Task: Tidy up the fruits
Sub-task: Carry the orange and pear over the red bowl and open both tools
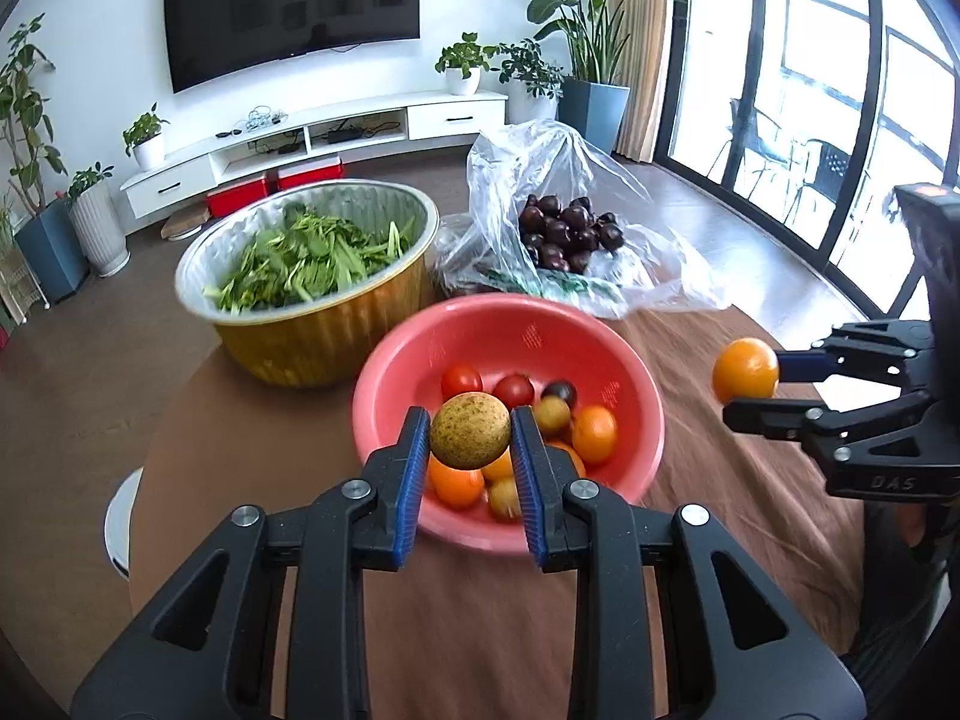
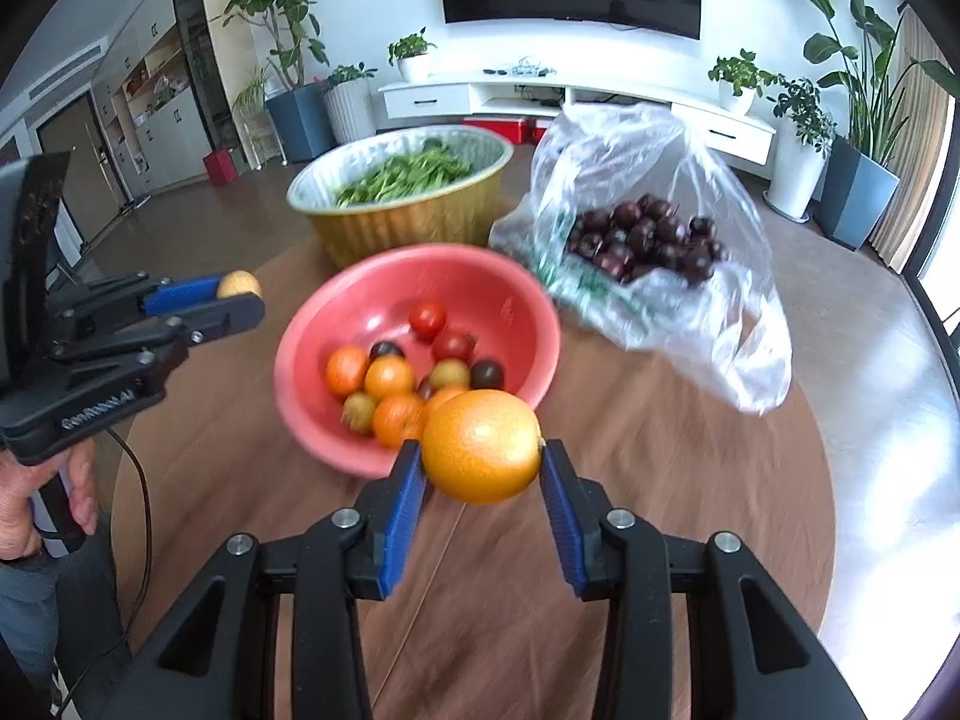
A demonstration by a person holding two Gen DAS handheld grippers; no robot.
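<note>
Fruit sits in both tools. The left hand-held gripper [image 1: 470, 438] is clamped on a round, speckled yellow-green fruit [image 1: 470, 431], held at the fingertips in the lower middle of the left wrist view. The right hand-held gripper [image 2: 482, 461] grips a larger orange [image 2: 482, 447] between its blue pads, in the lower middle of its own view.

Outward from both, the pink bowl [image 1: 414, 348] lies directly ahead and below, and each held fruit overlaps the bowl's near rim in its own view. It holds small red, orange, yellowish and dark fruits. Both held fruits are round, with no long axis to line up. Neither tool looks clearly nearer the bowl. I judge that the coming move depends on where each fruit belongs, and no sorting place shows.

Beyond the bowl stand a gold foil basin of greens [image 1: 312, 276] at upper left and a clear plastic bag of dark plums [image 1: 564, 228] at upper right, all on the brown worktop [image 1: 720, 420].

Writing: "DAS" on the right tool's body [image 1: 892, 483]. A blurred word on the left tool [image 2: 96, 411] cannot be read with certainty.
</note>
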